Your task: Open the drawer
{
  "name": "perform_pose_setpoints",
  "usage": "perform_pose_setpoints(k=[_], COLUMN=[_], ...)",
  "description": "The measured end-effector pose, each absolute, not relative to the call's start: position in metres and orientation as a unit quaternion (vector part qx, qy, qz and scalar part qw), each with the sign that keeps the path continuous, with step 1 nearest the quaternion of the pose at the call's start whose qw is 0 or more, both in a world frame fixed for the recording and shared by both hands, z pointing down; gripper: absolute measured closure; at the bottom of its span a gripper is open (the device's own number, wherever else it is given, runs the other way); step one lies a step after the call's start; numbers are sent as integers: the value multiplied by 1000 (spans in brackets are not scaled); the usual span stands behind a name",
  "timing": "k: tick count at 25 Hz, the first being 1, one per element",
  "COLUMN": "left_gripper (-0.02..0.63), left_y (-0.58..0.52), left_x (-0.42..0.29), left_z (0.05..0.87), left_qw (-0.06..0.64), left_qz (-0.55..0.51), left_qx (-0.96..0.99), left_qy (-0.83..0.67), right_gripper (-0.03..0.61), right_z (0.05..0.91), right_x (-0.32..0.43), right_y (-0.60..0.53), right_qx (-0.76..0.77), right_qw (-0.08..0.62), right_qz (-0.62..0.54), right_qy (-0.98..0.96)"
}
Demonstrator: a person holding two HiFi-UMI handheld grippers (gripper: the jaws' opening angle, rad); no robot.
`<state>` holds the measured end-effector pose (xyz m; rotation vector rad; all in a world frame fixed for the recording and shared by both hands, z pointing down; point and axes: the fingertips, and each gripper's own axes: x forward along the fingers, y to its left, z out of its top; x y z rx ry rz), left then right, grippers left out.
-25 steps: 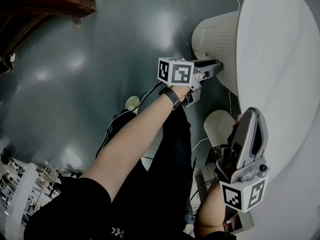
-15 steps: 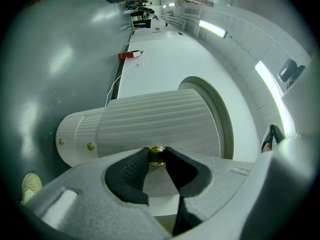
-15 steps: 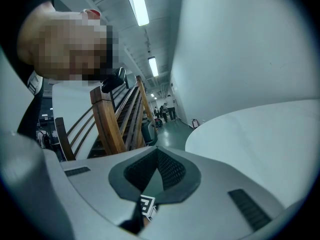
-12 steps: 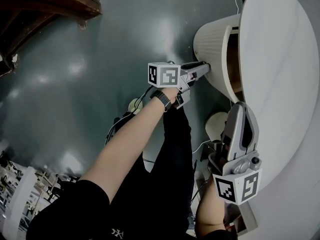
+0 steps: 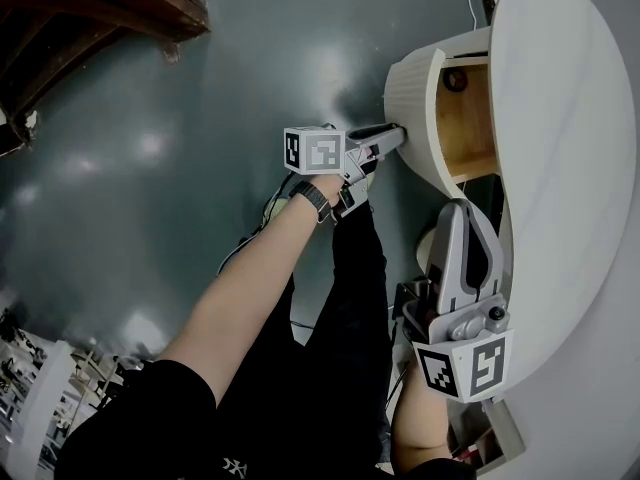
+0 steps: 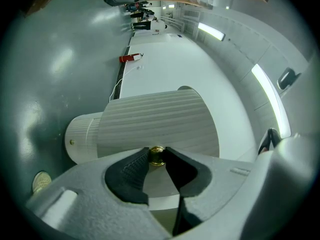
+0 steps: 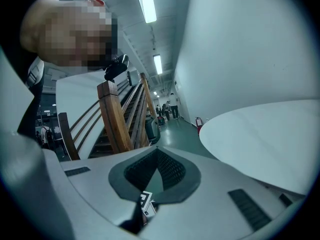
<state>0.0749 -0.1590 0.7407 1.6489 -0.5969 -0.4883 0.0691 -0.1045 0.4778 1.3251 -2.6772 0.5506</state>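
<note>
The drawer (image 5: 415,93) is a curved, ribbed white front under the round white table (image 5: 570,118). It stands pulled out, and its wooden inside (image 5: 470,118) shows. My left gripper (image 5: 395,131) is shut on the drawer's small brass knob (image 6: 157,155), which sits between the dark pads in front of the ribbed front (image 6: 155,119). My right gripper (image 5: 462,210) hangs beside the table's edge below the drawer. Its jaws are shut with nothing between them, and it points along the table rim (image 7: 270,134).
A second ribbed white cylinder (image 6: 82,136) with a small knob stands beyond the drawer. A wooden staircase (image 7: 117,119) rises at the left and also shows at the head view's top left (image 5: 100,8). Cables run over the dark green floor (image 5: 150,168). A red object (image 6: 127,58) lies on the tabletop.
The drawer has slid out to the left with my left gripper on its knob, and its wooden inside has come into sight. My right gripper has drifted left and down along the table edge.
</note>
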Motion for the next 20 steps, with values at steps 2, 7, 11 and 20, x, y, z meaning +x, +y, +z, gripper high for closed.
perform_pose_setpoints(k=[2, 7, 11, 20], left_gripper=[506, 506, 506, 506], left_y=[-154, -135, -122, -107], left_x=[68, 47, 31, 10], left_z=[742, 742, 747, 750], left_qw=[614, 616, 617, 618], left_qz=[-211, -206, -205, -194], left_qx=[715, 716, 716, 720], left_qy=[-258, -255, -254, -249], right_gripper=[563, 563, 563, 563], right_z=[479, 475, 476, 478], right_x=[64, 47, 38, 26], right_y=[-99, -82, -70, -58], right_qx=[435, 435, 435, 440], right_qw=[53, 52, 53, 54], right_qz=[181, 181, 180, 182], right_qy=[-880, -881, -880, -878])
